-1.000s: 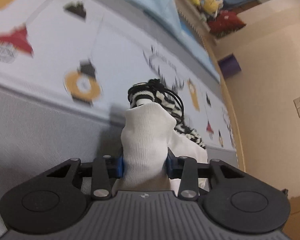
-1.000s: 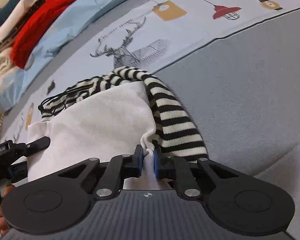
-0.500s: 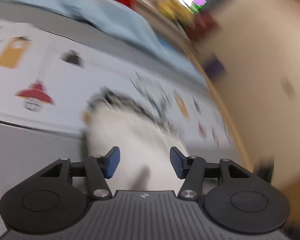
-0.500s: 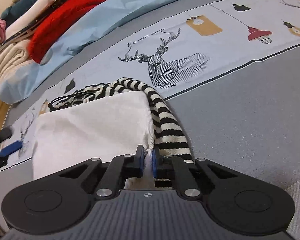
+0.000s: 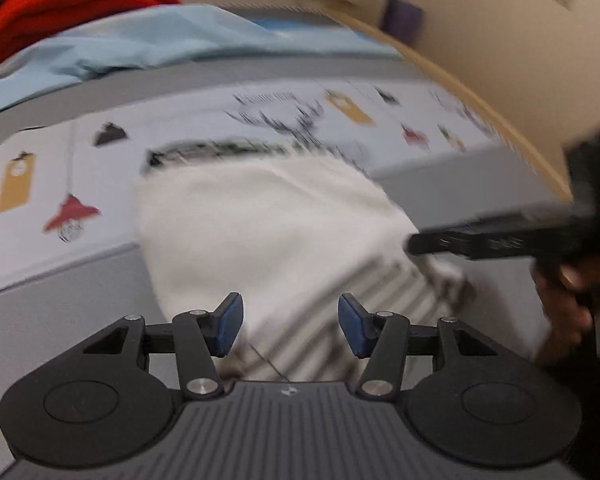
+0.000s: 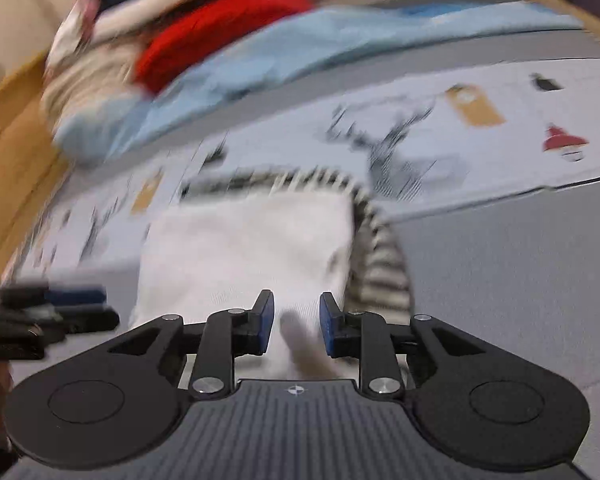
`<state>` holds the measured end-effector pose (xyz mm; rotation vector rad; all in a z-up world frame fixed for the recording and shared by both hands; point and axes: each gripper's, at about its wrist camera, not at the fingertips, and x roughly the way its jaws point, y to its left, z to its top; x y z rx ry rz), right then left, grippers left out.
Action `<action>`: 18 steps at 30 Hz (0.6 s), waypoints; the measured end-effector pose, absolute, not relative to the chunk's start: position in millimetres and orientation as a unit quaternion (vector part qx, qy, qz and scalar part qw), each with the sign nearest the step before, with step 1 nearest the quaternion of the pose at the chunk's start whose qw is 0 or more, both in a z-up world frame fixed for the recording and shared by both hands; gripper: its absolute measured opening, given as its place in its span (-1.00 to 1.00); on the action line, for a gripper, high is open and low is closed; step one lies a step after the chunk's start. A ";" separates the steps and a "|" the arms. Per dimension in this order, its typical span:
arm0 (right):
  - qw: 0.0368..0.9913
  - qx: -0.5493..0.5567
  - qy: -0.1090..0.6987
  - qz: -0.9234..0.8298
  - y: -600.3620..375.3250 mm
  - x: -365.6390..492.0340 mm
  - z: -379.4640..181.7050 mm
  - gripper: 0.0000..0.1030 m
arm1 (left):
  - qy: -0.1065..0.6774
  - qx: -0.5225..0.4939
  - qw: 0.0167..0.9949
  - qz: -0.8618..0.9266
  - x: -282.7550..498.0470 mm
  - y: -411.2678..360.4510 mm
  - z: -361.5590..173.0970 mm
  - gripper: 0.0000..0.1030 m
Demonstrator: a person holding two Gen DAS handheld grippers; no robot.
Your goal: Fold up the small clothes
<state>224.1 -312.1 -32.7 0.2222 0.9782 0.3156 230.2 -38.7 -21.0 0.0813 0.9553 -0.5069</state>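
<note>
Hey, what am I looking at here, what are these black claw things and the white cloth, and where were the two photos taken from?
No robot: a person holds a two-finger grabber in each hand, each with a camera looking along its fingers. One picture is from the left gripper, the other from the right gripper. Each also shows the other gripper at its edge. On a printed bedspread lies a white garment folded over a black-and-white striped one. The left gripper stands open above it; the right gripper's jaws are opening, the white cloth between them but not pinched. Both pictures are blurred.
</note>
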 end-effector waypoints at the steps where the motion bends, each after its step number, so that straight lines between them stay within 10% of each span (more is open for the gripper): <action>1: 0.858 0.084 0.482 0.155 -309.7 221.3 -38.0 -0.50 | 0.471 0.053 0.846 -0.246 225.3 -45.6 -34.2 0.13; 4: 0.836 0.025 0.535 0.117 -309.9 217.4 -65.1 -0.51 | 0.489 0.178 0.820 -0.238 213.7 -74.4 -69.4 0.18; 12: 0.824 0.060 0.554 0.102 -333.4 208.3 -67.2 -0.63 | 0.489 0.030 0.847 -0.205 215.3 -18.8 -39.4 -0.07; 18: 0.803 0.008 0.589 0.093 -324.4 204.4 -80.3 -0.62 | 0.533 0.051 0.824 -0.185 228.5 -17.8 -63.9 0.11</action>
